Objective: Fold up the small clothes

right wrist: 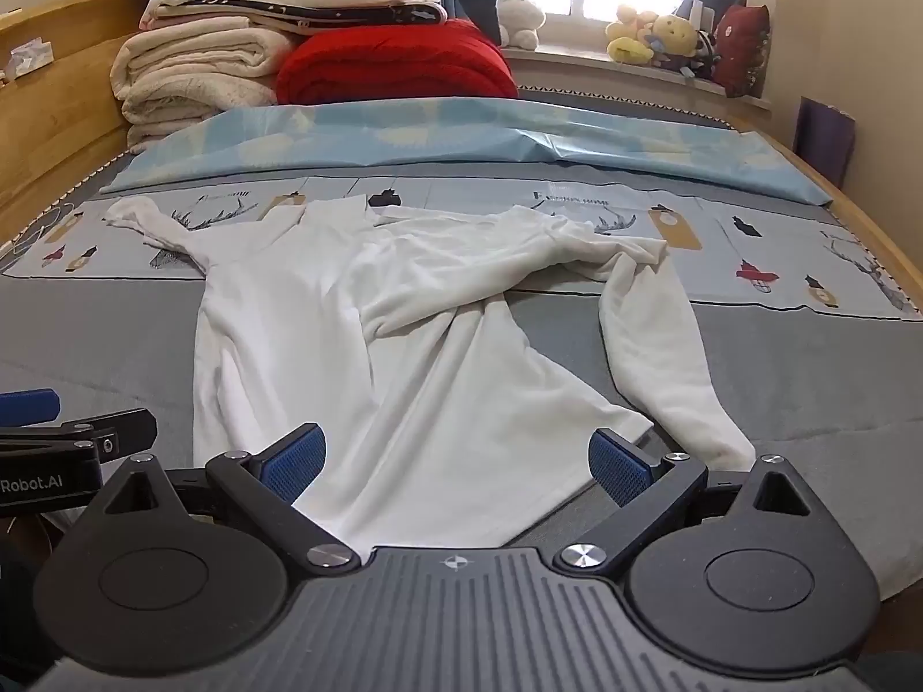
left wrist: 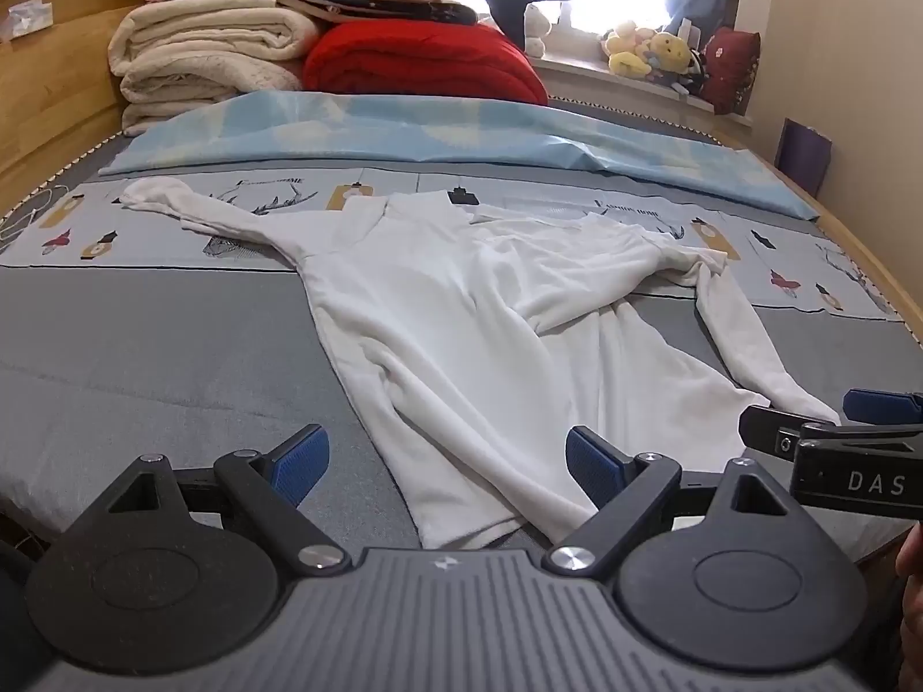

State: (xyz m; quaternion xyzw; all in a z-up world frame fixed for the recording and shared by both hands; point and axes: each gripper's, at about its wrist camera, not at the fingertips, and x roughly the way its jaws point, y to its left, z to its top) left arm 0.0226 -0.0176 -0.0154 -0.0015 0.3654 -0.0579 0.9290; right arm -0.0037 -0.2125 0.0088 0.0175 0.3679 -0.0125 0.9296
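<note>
A white long-sleeved top (left wrist: 456, 311) (right wrist: 346, 334) lies rumpled on the grey bed, neck toward the far side. One sleeve stretches out to the far left; the other folds down along the right. My left gripper (left wrist: 444, 461) stands open above the hem's left part, nothing between its blue pads. My right gripper (right wrist: 456, 461) is open too, over the hem's right part, its jaws wide and apart from the cloth. The right gripper's side shows at the right edge of the left wrist view, and the left one at the left edge of the right wrist view.
A pale blue printed sheet (left wrist: 461, 138) lies across the bed behind the top. Folded cream blankets (left wrist: 202, 52) and a red quilt (left wrist: 421, 63) are stacked at the back. Plush toys (left wrist: 646, 52) line the windowsill. A wooden bed frame (left wrist: 52, 98) runs along the left.
</note>
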